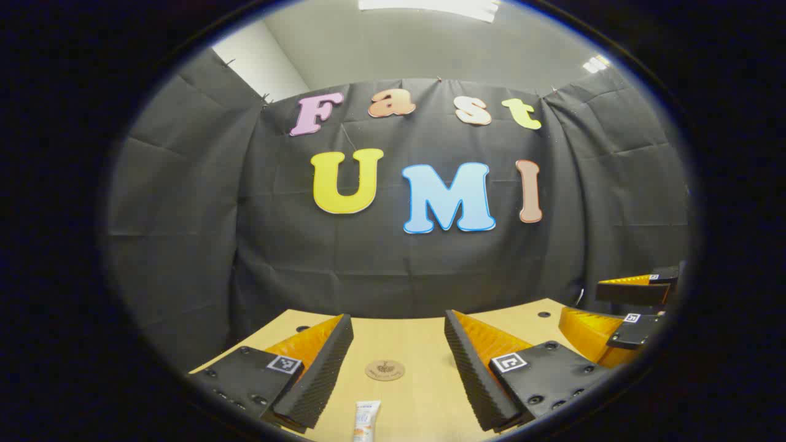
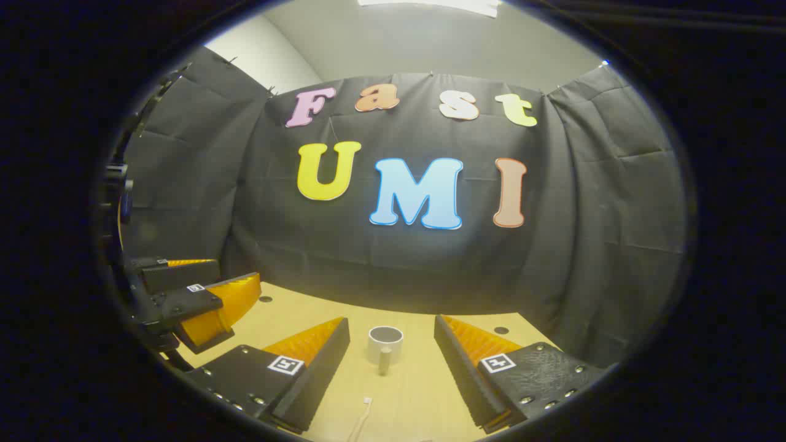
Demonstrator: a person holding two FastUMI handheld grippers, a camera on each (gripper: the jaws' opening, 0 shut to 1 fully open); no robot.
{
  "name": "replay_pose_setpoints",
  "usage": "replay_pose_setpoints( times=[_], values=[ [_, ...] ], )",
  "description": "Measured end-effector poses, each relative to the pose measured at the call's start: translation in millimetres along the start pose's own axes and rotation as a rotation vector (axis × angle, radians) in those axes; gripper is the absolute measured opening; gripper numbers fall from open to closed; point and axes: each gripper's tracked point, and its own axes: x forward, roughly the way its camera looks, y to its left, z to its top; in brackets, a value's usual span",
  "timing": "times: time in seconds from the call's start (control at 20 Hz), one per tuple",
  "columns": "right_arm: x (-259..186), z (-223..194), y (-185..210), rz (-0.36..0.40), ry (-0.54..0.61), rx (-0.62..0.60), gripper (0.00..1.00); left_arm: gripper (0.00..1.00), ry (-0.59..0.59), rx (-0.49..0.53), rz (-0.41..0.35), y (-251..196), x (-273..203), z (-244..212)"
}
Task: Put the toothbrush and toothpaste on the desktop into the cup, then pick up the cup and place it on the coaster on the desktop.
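In the left gripper view, the toothpaste (image 1: 366, 421) is cut off at the bottom edge: just its flat crimped end and a bit of printed tube show, lying on the desk (image 1: 417, 344) between the fingers of the left gripper (image 1: 399, 331). Its print is too small to make out. Beyond it, well apart, lies the coaster (image 1: 385, 370), a thin round disc, wood-toned like the desk, with a dark mark at its middle that cannot be read. The left gripper's fingers stand spread wide, holding nothing; their inner faces are finely ribbed wedges. At the right edge the right gripper (image 1: 620, 307) shows partly, cut off by the rim.

In the right gripper view, the right gripper (image 2: 392, 331) is also spread apart and empty, with the same ribbed wedge pads. Between its fingers, farther off, the cup (image 2: 385, 345) stands upright on the desk (image 2: 424, 393): a pale, smooth cylinder with a handle facing the camera. Its inside is dark. Nearer, the toothbrush (image 2: 362, 417) lies on the desk, a thin pale stick; only its head end shows, the rest is cut off. The left gripper (image 2: 209, 288) sits at the left, half lost in shadow.
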Motion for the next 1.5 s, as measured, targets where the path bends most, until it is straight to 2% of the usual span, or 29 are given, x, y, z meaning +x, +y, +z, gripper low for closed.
replay_pose_setpoints(
  times=[0.1,0.15,0.25,0.3,0.65,0.7,0.75,0.95,1.0,1.05,1.15,1.2,1.25,1.3,1.4,1.45,1.5],
  values=[
    [1.0,2.8,3.4,-0.006,-0.004,0.013,0.89,0.96,-0.003,-0.001,-0.003,3.1,1.4,3.2],
    [1.9,4.2,4.3,-0.013,-0.001,0.016,0.89,1.00,-0.003,-0.001,-0.006,5.3,2.5,3.2],
    [3.9,7.6,6.1,-0.025,-0.006,0.019,0.89,0.92,-0.006,-0.003,-0.013,8.0,5.7,5.3],
    [4.9,9.4,7.4,-0.028,-0.010,0.021,0.89,0.96,-0.008,0.000,-0.016,10.0,6.1,4.9],
    [20.0,-4.0,18.8,-0.037,0.046,0.036,0.89,0.96,0.005,0.011,-0.028,19.0,19.9,-0.6],
    [22.2,-5.0,19.7,-0.039,0.052,0.035,0.89,0.92,0.011,0.011,-0.032,19.5,21.5,-2.9],
    [23.7,-8.5,21.0,-0.041,0.066,0.040,0.89,0.96,0.020,0.010,-0.038,19.4,23.0,-6.0],
    [27.0,-28.2,29.6,-0.013,0.154,0.075,0.89,0.96,0.109,0.027,-0.067,15.4,32.0,-34.9],
    [27.9,-33.0,31.1,-0.009,0.175,0.076,0.89,1.00,0.140,0.027,-0.075,14.9,32.9,-44.8],
    [28.0,-37.3,31.3,-0.008,0.194,0.075,0.89,0.96,0.172,0.023,-0.078,14.4,33.8,-54.5],
    [29.1,-49.9,33.5,0.002,0.242,0.080,0.89,0.96,0.248,-0.006,-0.081,13.7,34.5,-72.4],
    [29.8,-54.6,34.8,0.007,0.267,0.084,0.89,0.92,0.285,-0.012,-0.074,15.0,36.0,-81.7],
    [29.3,-62.4,35.4,0.010,0.294,0.086,0.89,0.92,0.323,-0.011,-0.063,17.3,37.0,-92.5],
    [29.9,-68.8,36.4,0.012,0.320,0.084,0.89,0.96,0.357,-0.012,-0.057,19.3,36.9,-103.4],
    [32.0,-89.0,36.4,0.009,0.401,0.075,0.89,0.96,0.451,-0.028,-0.042,23.7,37.4,-127.5],
    [31.5,-97.1,37.3,0.013,0.431,0.077,0.89,0.92,0.483,-0.037,-0.041,25.3,39.1,-135.5],
    [32.5,-104.1,38.9,0.019,0.461,0.081,0.90,0.96,0.512,-0.043,-0.039,26.1,38.9,-143.0]
  ],
)
